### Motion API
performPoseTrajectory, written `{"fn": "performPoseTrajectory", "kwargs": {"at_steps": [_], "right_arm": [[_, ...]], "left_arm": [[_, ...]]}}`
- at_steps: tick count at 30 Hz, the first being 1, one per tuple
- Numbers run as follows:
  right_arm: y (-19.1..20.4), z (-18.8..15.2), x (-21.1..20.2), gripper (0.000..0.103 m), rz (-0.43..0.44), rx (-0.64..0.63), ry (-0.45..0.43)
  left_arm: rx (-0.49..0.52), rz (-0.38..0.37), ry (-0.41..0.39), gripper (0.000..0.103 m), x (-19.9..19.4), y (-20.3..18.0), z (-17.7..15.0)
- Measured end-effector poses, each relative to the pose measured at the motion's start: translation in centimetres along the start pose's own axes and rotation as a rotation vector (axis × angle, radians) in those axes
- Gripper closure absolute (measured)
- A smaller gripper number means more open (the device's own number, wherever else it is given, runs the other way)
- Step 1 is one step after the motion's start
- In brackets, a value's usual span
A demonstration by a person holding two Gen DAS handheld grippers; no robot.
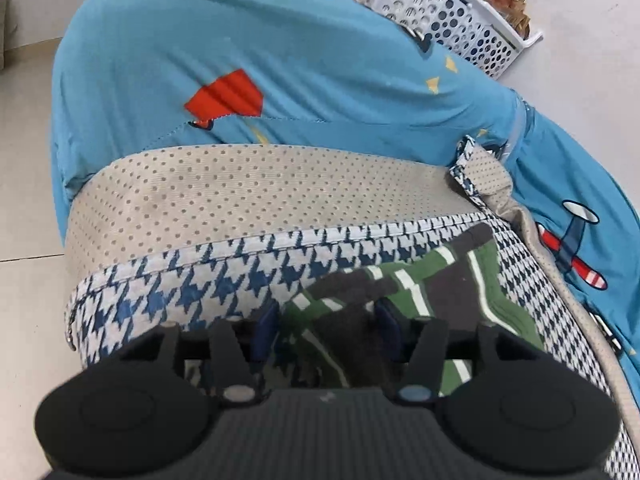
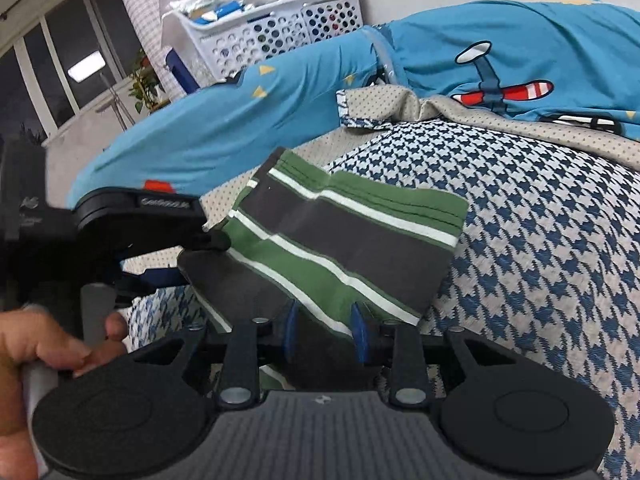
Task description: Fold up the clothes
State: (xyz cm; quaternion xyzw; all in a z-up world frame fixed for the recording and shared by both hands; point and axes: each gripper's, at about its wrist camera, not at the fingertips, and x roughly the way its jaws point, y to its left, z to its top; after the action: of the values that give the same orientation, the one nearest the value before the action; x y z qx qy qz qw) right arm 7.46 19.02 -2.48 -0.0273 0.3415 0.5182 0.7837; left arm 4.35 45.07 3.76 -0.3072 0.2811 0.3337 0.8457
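Left wrist view: your left gripper (image 1: pixel 326 330) pointed down at the striped garment (image 1: pixel 404 300), a green, grey and white folded piece lying on the houndstooth mat (image 1: pixel 224 284). The blue fingers (image 1: pixel 266 330) stood apart with the striped cloth between them, and the pads did not visibly press on it (the cloth there is blurred). The mat's near edge was turned over, showing its dotted beige underside (image 1: pixel 248 192). Beyond it lay the blue sheet (image 1: pixel 280 40), printed with a red shape and an aeroplane. A white perforated basket (image 1: pixel 444 12) stood on the floor past the sheet.

Right wrist view: your right gripper (image 2: pixel 324 330) met the near edge of the striped garment (image 2: pixel 340 236), which lay folded into a rough rectangle on the houndstooth mat (image 2: pixel 540 248). Its blue fingers (image 2: pixel 360 332) stood fairly close together with the garment's edge between them; whether they pinched it cannot be told. The left gripper (image 2: pixel 208 242) appeared at the garment's left edge, its tip against the cloth. Your hand (image 2: pixel 48 344) gripped a grey handle at lower left. The blue sheet (image 2: pixel 280 104) lay behind the mat, and the white perforated basket (image 2: pixel 276 28) stood beyond it, holding assorted items.
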Motion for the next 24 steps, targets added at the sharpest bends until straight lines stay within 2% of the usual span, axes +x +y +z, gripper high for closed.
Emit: {"fn": "performPoseTrajectory", "kwargs": {"at_steps": [10,14,16,18,24], "right_arm": [[0.4,-1.4,-1.5,0.071,-0.037,-0.044,0.02],[0.6,-2.2,-2.4,0.071,-0.102,-0.048,0.044],[0.5,-2.4,-2.7,0.071,-0.15,-0.023,0.065],[0.4,-2.6,-3.4,0.07,-0.173,0.017,0.075],[0.5,-2.9,-5.9,0.07,-0.203,0.129,0.071]], "left_arm": [[-0.002,-0.005,0.035,0.047,0.6,0.1,0.7],[-0.018,-0.013,0.052,0.047,0.0,0.2,1.3],[0.002,-0.015,0.046,0.043,-0.9,0.0,1.6],[0.036,-0.007,0.034,0.025,-1.9,-0.4,1.9],[0.136,-0.041,0.064,0.023,-4.8,-1.5,1.5]]}}
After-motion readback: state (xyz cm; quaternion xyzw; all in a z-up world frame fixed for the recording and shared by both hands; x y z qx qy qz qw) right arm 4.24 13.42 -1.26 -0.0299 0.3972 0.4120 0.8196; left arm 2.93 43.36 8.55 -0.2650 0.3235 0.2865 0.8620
